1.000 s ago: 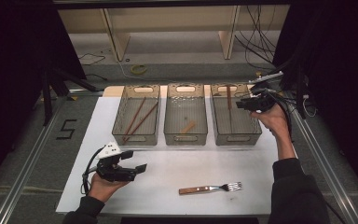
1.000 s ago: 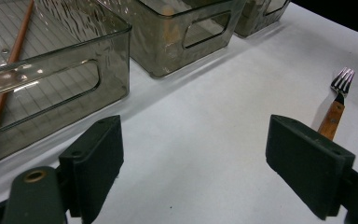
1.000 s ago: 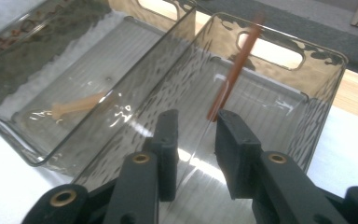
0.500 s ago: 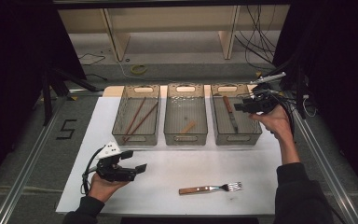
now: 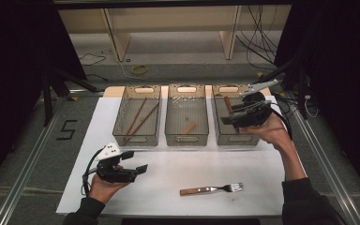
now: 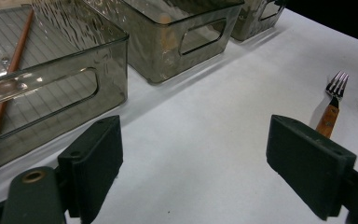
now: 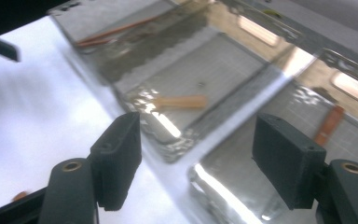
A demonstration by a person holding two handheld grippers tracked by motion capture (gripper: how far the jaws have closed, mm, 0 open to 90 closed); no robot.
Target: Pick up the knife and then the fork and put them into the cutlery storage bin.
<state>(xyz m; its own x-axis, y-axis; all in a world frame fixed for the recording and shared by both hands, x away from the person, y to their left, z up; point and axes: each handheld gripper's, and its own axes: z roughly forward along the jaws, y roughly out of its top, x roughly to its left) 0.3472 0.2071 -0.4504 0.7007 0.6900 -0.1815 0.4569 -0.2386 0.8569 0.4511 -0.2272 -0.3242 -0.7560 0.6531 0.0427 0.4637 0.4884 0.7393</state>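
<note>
A fork (image 5: 211,189) with a wooden handle lies on the white mat near the front edge. It also appears ahead and to the right in the left gripper view as the fork (image 6: 332,105). My left gripper (image 5: 136,161) rests low over the mat at front left, open and empty, to the left of the fork. My right gripper (image 5: 230,114) hovers above the right bin (image 5: 220,136), open and holding nothing. A brown-handled utensil (image 5: 227,103) lies in that bin. The right gripper (image 7: 196,158) looks down over the middle and right bins.
Three clear bins stand in a row at the back of the mat. The left bin (image 5: 122,131) holds chopsticks (image 5: 138,117). The middle bin (image 5: 186,138) holds a short wooden piece (image 5: 189,127). Cables and shelf legs lie behind the table.
My right gripper has drawn back from the far end of the right bin toward its near side. The left gripper and the fork have stayed put.
</note>
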